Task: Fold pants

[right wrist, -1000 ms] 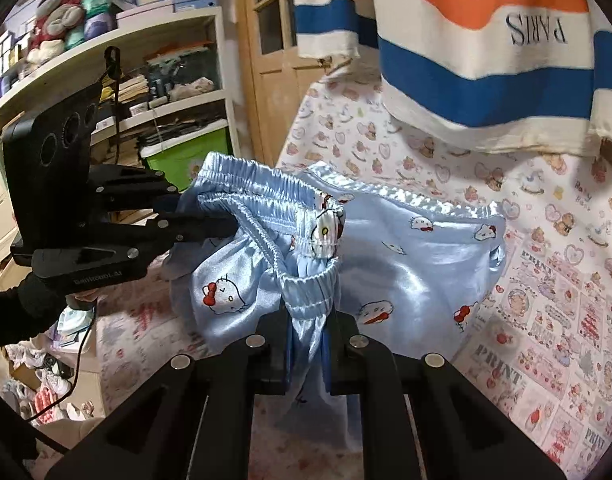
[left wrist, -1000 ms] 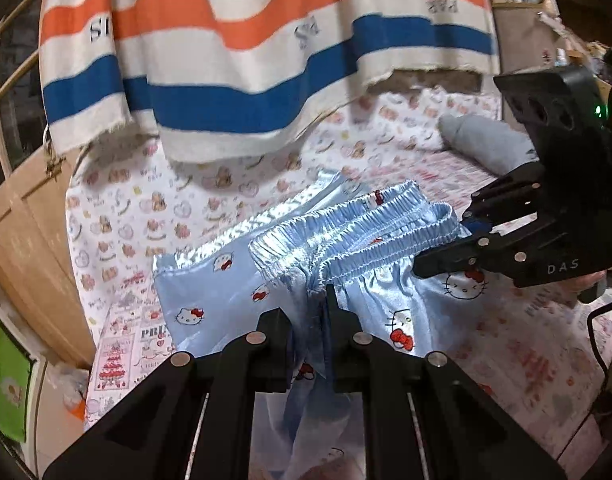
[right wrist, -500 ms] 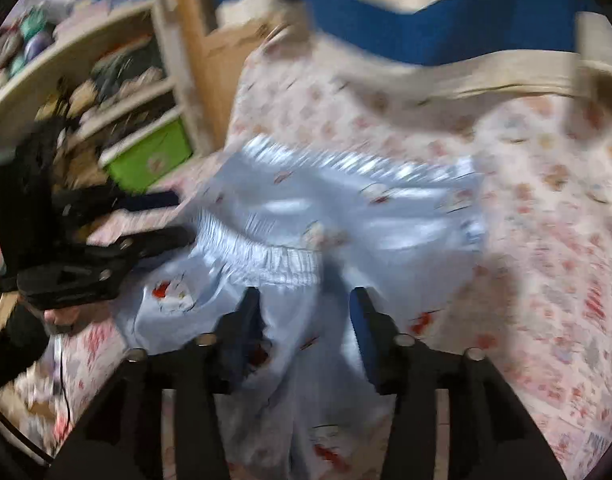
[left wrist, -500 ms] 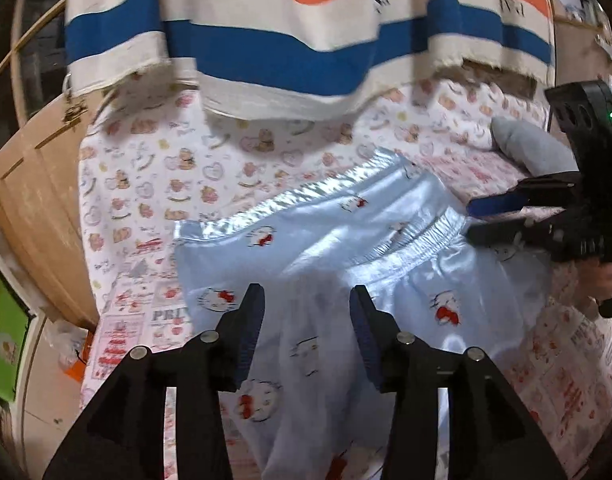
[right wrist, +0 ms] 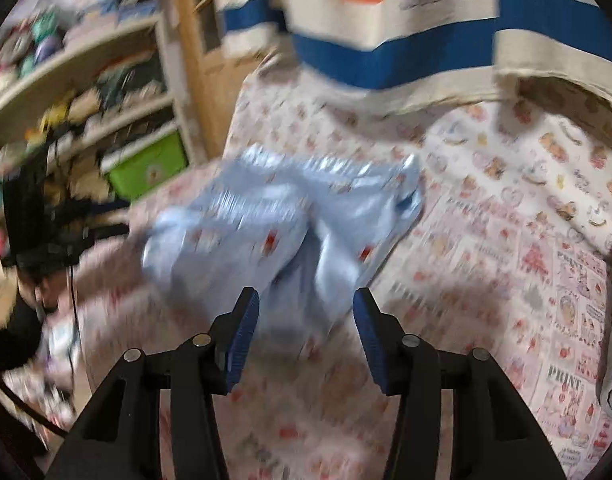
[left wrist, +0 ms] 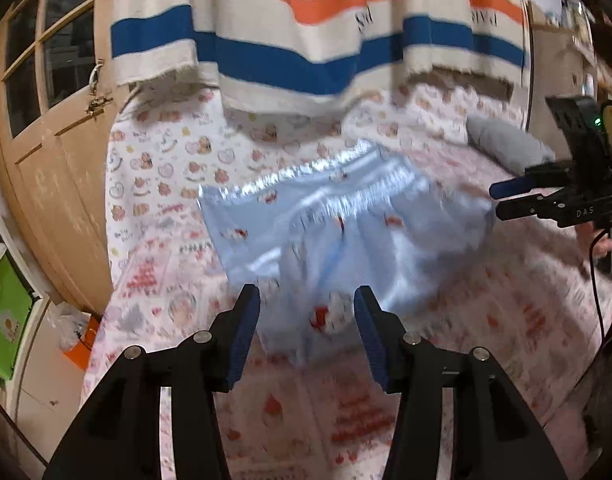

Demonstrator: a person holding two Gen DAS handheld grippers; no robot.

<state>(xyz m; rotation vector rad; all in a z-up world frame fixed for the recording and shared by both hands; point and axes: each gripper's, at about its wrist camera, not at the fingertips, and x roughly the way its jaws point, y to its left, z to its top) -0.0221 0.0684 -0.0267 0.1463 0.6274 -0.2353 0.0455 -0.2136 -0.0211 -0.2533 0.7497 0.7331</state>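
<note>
The light blue satin pants [left wrist: 345, 232] with a cat print lie folded in a loose heap on the patterned bed sheet [left wrist: 158, 184]. They also show in the right wrist view [right wrist: 282, 236]. My left gripper [left wrist: 306, 320] is open and empty, just short of the pants' near edge. My right gripper [right wrist: 306, 320] is open and empty, likewise just short of the pants. The right gripper shows at the right of the left wrist view [left wrist: 501, 200], apart from the pants. The left gripper is a dark blur at the left of the right wrist view [right wrist: 114, 220]. Both views are blurred.
A striped orange, blue and cream cloth [left wrist: 306, 32] hangs over the far side of the bed. A grey pillow [left wrist: 505, 148] lies at the back right. A wooden door [left wrist: 46, 152] stands left. Shelves [right wrist: 86, 92] with a green bin [right wrist: 146, 164] stand beyond the bed's edge.
Both grippers were shut on the pants' waistband and held it up. They have opened, the pants have dropped onto the bed, and both grippers have drawn back.
</note>
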